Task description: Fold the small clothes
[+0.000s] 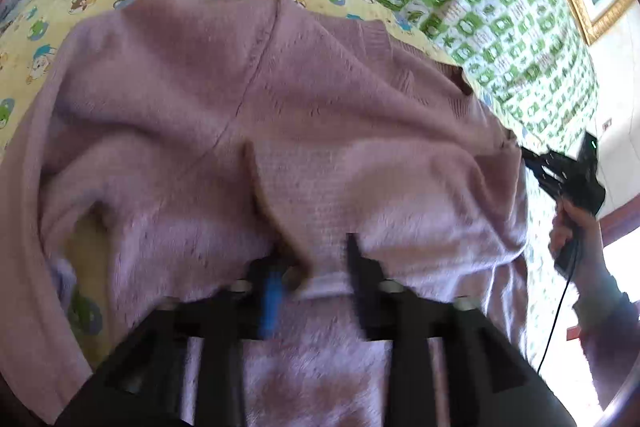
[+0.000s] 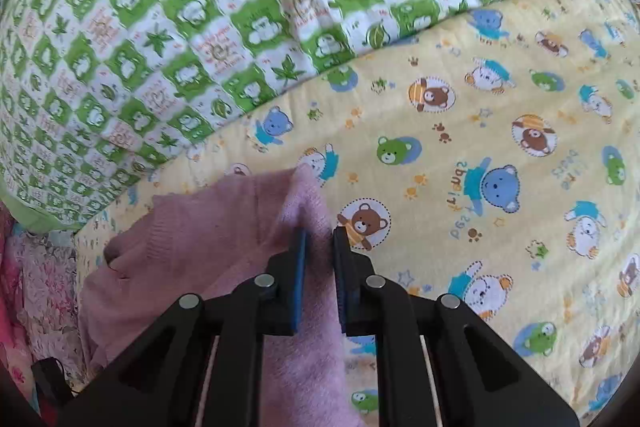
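Now the sweater runs from 9 o'clock into the right gripper, nipped; left gripper gapes over it.

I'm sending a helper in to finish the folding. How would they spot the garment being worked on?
Find the yellow sheet with cartoon bears, beside the green-and-white checked quilt. On the sheet lies a fuzzy pink knit sweater, the only plain, unprinted fabric there.

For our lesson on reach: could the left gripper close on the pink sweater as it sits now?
Probably yes. The left gripper is open right over the pink sweater, with a fold of knit rising between its fingers and nothing covering it.
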The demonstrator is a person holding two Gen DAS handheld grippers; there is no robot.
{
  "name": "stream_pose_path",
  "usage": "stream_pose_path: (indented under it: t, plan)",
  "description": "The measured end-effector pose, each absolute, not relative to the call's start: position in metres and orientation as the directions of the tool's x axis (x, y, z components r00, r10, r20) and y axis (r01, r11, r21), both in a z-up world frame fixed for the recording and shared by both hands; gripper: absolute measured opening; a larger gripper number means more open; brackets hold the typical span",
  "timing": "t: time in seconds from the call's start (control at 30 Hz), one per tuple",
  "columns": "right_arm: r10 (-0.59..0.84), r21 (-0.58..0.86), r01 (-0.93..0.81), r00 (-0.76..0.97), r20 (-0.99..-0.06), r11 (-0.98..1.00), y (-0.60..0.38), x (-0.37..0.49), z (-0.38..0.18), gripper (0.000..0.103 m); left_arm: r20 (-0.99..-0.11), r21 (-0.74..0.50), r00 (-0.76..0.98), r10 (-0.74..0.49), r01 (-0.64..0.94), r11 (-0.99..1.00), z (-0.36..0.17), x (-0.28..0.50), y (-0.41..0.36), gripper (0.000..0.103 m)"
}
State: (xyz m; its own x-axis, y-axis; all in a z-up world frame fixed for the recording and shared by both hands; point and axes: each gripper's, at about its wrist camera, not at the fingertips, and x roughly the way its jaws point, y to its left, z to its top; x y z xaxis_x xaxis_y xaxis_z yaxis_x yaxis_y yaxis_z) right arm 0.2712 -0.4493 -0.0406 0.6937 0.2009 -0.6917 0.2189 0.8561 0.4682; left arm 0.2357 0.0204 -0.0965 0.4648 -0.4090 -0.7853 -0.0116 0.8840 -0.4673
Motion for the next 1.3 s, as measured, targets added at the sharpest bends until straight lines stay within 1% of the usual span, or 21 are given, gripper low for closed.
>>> stream_pose_path:
  t: [0.07,0.13,0.17,0.2,0.23,0.3,0.37,0.47,0.53,0.6,0.67,0.73,0.77,0.8,0.83,0.87,0.9,1.0,1.03,1.13,1.3]
  plan:
    - [0.199,0.469,0.209,0.707,-0.679,0.858,-0.443,0.261,-0.034,0.020,-0.793,-0.478,0.451,-0.409,-0.046,0.877,-0.099,0.248,0.020,0.050]
    - [0.220,0.489,0.186,0.721,-0.657,0.852,-0.432,0.250,-0.029,0.020,-0.808,-0.468,0.439,-0.394,-0.071,0.881,-0.103,0.261,0.019,0.041]
    - [0.235,0.498,0.171,0.723,-0.650,0.850,-0.426,0.245,-0.027,0.020,-0.814,-0.459,0.436,-0.384,-0.076,0.885,-0.105,0.261,0.018,0.016]
    - [0.242,0.499,0.161,0.724,-0.646,0.852,-0.420,0.241,-0.027,0.020,-0.817,-0.448,0.438,-0.375,-0.072,0.891,-0.103,0.261,0.016,0.003]
    - [0.255,0.501,0.143,0.724,-0.641,0.854,-0.413,0.236,-0.027,0.020,-0.809,-0.442,0.456,-0.370,-0.058,0.895,-0.099,0.256,0.016,0.005]
    - [0.289,0.503,0.105,0.711,-0.641,0.858,-0.399,0.234,-0.031,0.020,-0.791,-0.416,0.498,-0.355,-0.012,0.909,-0.087,0.244,0.010,0.004]
    - [0.297,0.469,0.090,0.667,-0.684,0.878,-0.387,0.243,-0.043,0.020,-0.795,-0.389,0.502,-0.341,0.009,0.921,-0.086,0.233,0.009,0.003]
    - [0.239,0.442,0.175,0.641,-0.729,0.880,-0.398,0.255,-0.063,0.020,-0.796,-0.374,0.513,-0.323,0.004,0.927,-0.089,0.223,0.014,0.003]
    - [0.224,0.465,0.217,0.655,-0.721,0.858,-0.412,0.257,-0.068,0.018,-0.778,-0.383,0.548,-0.308,-0.024,0.924,-0.085,0.214,0.025,0.003]
    - [0.254,0.508,0.228,0.656,-0.710,0.831,-0.420,0.260,-0.072,0.017,-0.783,-0.378,0.548,-0.293,-0.045,0.925,-0.088,0.211,0.034,0.003]
    - [0.230,0.471,0.224,0.649,-0.725,0.853,-0.415,0.261,-0.064,0.017,-0.803,-0.359,0.524,-0.284,-0.043,0.932,-0.096,0.214,0.037,0.003]
    - [0.225,0.461,0.225,0.643,-0.732,0.858,-0.409,0.260,-0.055,0.019,-0.826,-0.343,0.488,-0.283,-0.037,0.939,-0.101,0.217,0.035,0.007]
    - [0.233,0.470,0.220,0.647,-0.726,0.855,-0.404,0.257,-0.048,0.020,-0.831,-0.348,0.478,-0.284,-0.048,0.936,-0.100,0.216,0.036,0.011]
    - [0.241,0.477,0.212,0.651,-0.719,0.853,-0.400,0.252,-0.044,0.020,-0.827,-0.359,0.482,-0.288,-0.059,0.932,-0.096,0.213,0.039,0.021]
    - [0.259,0.489,0.190,0.660,-0.706,0.851,-0.392,0.247,-0.037,0.020,-0.821,-0.373,0.488,-0.295,-0.068,0.925,-0.092,0.209,0.042,0.026]
    - [0.276,0.497,0.167,0.663,-0.696,0.852,-0.384,0.241,-0.031,0.020,-0.813,-0.394,0.494,-0.307,-0.079,0.916,-0.088,0.203,0.047,0.040]
    - [0.294,0.503,0.146,0.662,-0.690,0.852,-0.377,0.236,-0.027,0.020,-0.807,-0.407,0.502,-0.310,-0.093,0.909,-0.083,0.196,0.052,0.046]
    - [0.368,0.523,0.060,0.643,-0.672,0.850,-0.340,0.220,-0.019,0.024,-0.806,-0.414,0.511,-0.299,-0.127,0.901,-0.072,0.174,0.070,0.047]
    - [0.405,0.531,0.018,0.625,-0.667,0.847,-0.322,0.213,-0.018,0.029,-0.806,-0.414,0.515,-0.292,-0.138,0.900,-0.070,0.166,0.077,0.048]
    - [0.473,0.540,-0.072,0.587,-0.657,0.839,-0.282,0.192,-0.019,0.043,-0.826,-0.382,0.508,-0.245,-0.184,0.906,-0.066,0.139,0.101,0.060]
    - [0.544,0.566,-0.129,0.510,-0.666,0.814,-0.228,0.165,-0.035,0.043,-0.888,-0.314,0.410,-0.206,-0.216,0.925,-0.073,0.106,0.120,0.062]
